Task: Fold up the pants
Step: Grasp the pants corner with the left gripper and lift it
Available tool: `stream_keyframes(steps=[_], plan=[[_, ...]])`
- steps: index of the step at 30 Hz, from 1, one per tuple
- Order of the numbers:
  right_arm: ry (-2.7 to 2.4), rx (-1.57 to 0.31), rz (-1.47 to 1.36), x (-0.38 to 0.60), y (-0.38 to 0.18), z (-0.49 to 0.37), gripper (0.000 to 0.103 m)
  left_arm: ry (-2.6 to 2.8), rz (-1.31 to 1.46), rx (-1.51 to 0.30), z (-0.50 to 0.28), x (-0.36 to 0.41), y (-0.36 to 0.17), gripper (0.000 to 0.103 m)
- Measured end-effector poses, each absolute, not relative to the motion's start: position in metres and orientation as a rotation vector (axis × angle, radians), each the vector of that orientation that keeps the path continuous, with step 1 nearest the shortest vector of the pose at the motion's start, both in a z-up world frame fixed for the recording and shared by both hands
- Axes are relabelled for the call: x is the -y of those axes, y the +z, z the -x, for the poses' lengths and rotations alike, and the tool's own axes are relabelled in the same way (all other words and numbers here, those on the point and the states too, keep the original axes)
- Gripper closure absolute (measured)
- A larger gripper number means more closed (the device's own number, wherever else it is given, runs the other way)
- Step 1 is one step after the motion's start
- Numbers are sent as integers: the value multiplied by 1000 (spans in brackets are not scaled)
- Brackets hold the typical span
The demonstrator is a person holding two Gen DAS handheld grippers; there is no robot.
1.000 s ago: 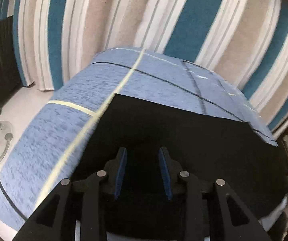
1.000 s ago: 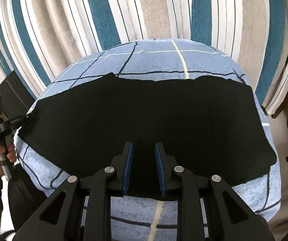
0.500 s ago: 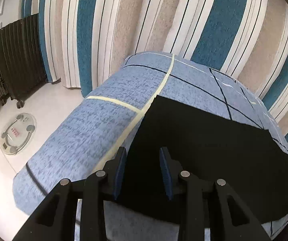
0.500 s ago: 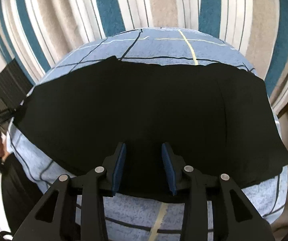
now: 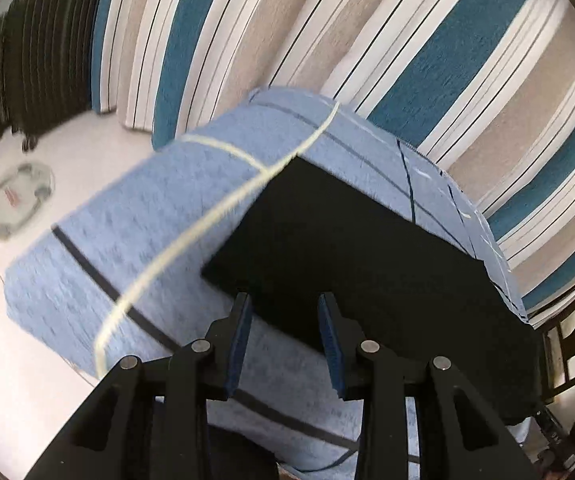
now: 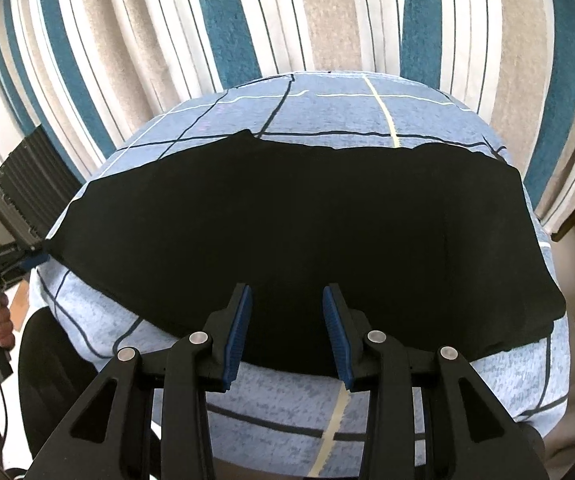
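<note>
While the black pants lie flat across the centre of the right wrist frame, they cover a blue checked worktop. Both hand-held grippers stand with jaws apart, holding nothing: the right hand-held gripper over the near hem, the left hand-held gripper over a pants corner. Striped curtain fills the upper frame.

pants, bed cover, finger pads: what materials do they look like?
Pants: matte black fabric, weave not discernible, lying limp and flat. Bed cover: heathered blue woven or knit cloth with printed lines. Finger pads: blue, ribbed, probably rubber or foam.
</note>
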State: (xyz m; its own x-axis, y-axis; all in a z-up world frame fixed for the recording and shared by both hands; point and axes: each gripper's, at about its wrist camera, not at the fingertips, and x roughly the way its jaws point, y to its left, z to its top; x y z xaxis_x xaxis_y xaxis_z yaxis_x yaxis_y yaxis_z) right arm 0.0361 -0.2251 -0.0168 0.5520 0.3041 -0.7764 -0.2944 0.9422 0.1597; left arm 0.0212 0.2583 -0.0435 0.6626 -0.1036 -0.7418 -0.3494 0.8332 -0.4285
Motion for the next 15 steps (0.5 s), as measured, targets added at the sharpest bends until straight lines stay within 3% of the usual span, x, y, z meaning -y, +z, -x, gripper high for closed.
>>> stream_keyframes(steps=[15], plan=[[365,-922,-10,219,-15,-32,65,164,724,-742,-26,-268,-67,64]])
